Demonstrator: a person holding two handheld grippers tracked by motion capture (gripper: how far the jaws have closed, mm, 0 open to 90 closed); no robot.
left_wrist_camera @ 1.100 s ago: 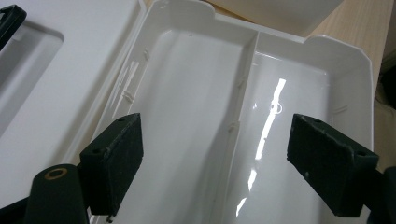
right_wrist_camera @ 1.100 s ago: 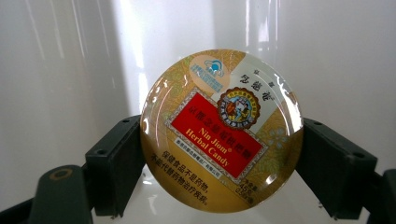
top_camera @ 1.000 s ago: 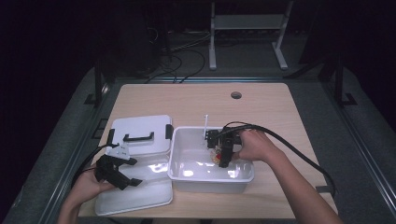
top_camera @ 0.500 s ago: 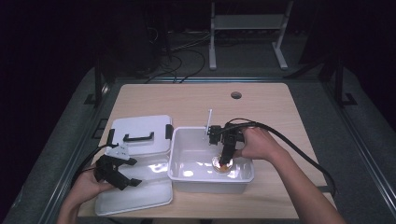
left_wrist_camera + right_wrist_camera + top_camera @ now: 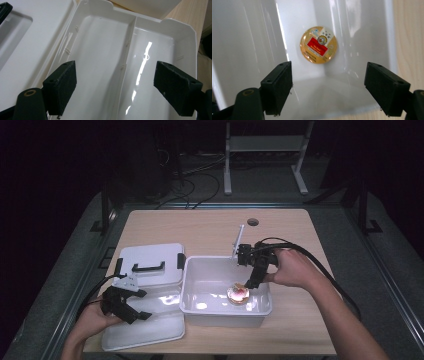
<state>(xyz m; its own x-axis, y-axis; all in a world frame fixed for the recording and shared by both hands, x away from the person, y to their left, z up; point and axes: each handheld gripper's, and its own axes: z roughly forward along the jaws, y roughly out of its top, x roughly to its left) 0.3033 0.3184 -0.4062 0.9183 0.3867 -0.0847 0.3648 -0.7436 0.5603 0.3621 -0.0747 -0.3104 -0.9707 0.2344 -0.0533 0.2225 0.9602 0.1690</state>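
A round gold tin (image 5: 238, 293) with a red label lies flat on the floor of the white bin (image 5: 200, 270), toward its right end. My right gripper (image 5: 250, 283) hangs open just above and behind the tin, tilted down into the bin. In the right gripper view the tin (image 5: 319, 45) sits beyond the spread jaws of the right gripper (image 5: 328, 85), free of both pads, near the bin's wall (image 5: 242, 50). My left gripper (image 5: 139, 305) is open over a shallow white divided tray (image 5: 160, 332). In the left gripper view the left gripper (image 5: 117, 85) straddles the tray's divider (image 5: 130, 42).
A white lid (image 5: 150, 255) with a black handle lies left of the bin, behind the tray. Bare wood spans the far half of the table (image 5: 210, 227), with a small round hole (image 5: 253, 222). Cables trail from both grippers.
My right gripper lowered the tin into the bin, let it go and opened. The left gripper has stayed where it was over the tray.
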